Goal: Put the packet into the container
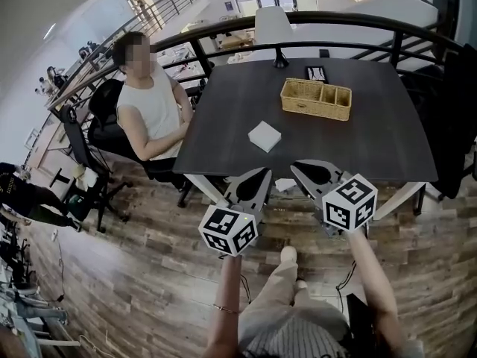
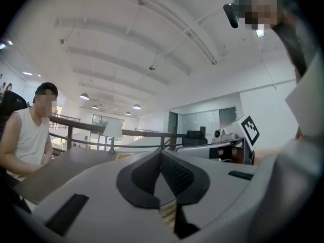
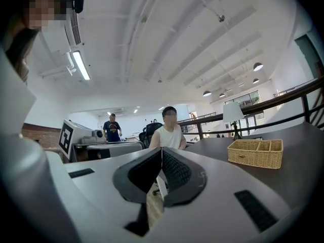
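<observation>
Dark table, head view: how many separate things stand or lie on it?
4: a white square packet toward the near edge; a woven wicker basket right of centre; a small black-and-white object behind it; a white-shaded lamp at the far edge.

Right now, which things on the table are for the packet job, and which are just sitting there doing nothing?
For the job:
- white packet
- wicker container
- left gripper and right gripper, both shut and empty

Just lying about:
- lamp
- small black item behind the container, too small to identify
- seated person at the side
</observation>
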